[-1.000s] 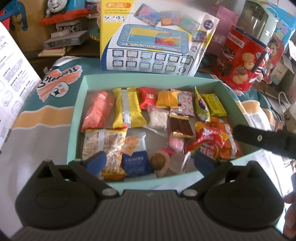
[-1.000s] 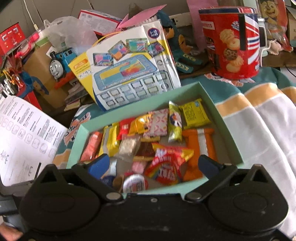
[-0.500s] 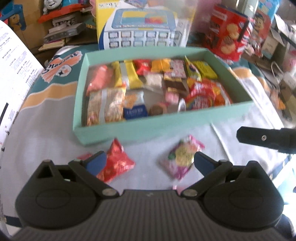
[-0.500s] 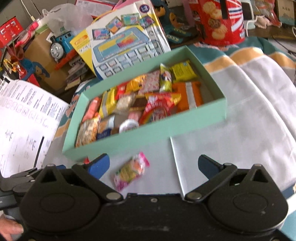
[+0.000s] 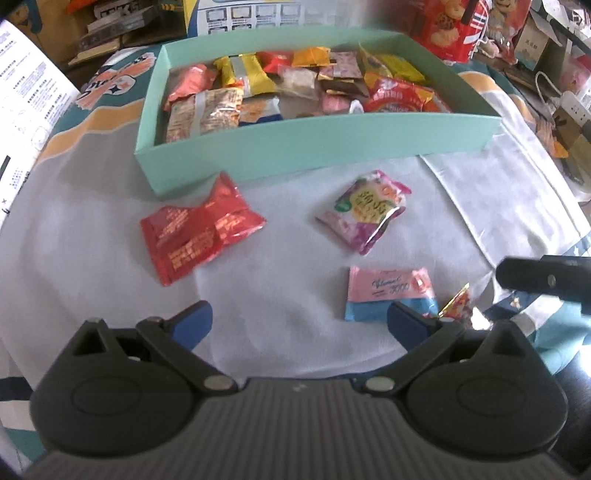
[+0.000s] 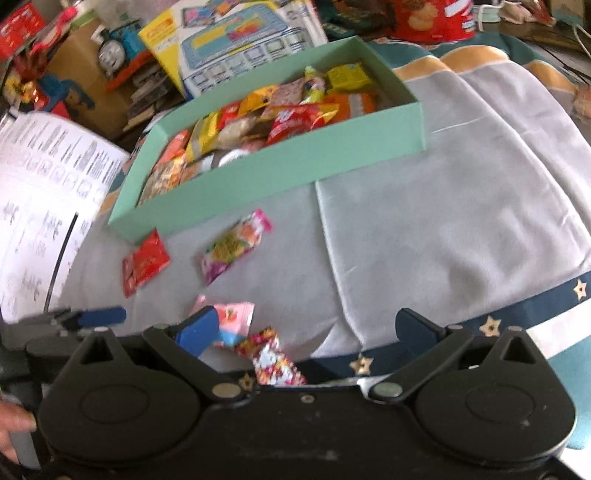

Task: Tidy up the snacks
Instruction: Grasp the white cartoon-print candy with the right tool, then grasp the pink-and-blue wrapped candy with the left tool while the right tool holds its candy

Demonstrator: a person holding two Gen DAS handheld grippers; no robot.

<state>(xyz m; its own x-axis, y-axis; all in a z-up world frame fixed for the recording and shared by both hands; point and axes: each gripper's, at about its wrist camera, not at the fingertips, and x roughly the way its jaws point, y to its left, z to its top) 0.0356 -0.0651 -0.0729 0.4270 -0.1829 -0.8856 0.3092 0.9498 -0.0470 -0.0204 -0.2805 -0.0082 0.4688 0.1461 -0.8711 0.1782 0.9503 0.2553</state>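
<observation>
A mint-green box (image 5: 314,147) (image 6: 280,166) holds several wrapped snacks. In front of it on the grey cloth lie a red packet (image 5: 195,232) (image 6: 146,264), a pink-and-yellow packet (image 5: 365,206) (image 6: 234,245), a pink-and-blue packet (image 5: 388,291) (image 6: 231,319) and a small patterned candy (image 5: 458,304) (image 6: 271,356). My left gripper (image 5: 297,325) is open and empty, above the cloth near the pink-and-blue packet. My right gripper (image 6: 308,330) is open and empty, over the patterned candy near the front edge.
A white printed sheet (image 6: 40,206) lies at the left. Behind the box stand a toy tablet carton (image 6: 236,40), a red biscuit tin (image 5: 454,26) and a blue toy train (image 6: 118,48). Cluttered boxes (image 5: 569,122) sit at the right.
Both grippers have pulled back from over the box towards the front of the cloth. The loose packets in front of the box have come into view. Both stay open.
</observation>
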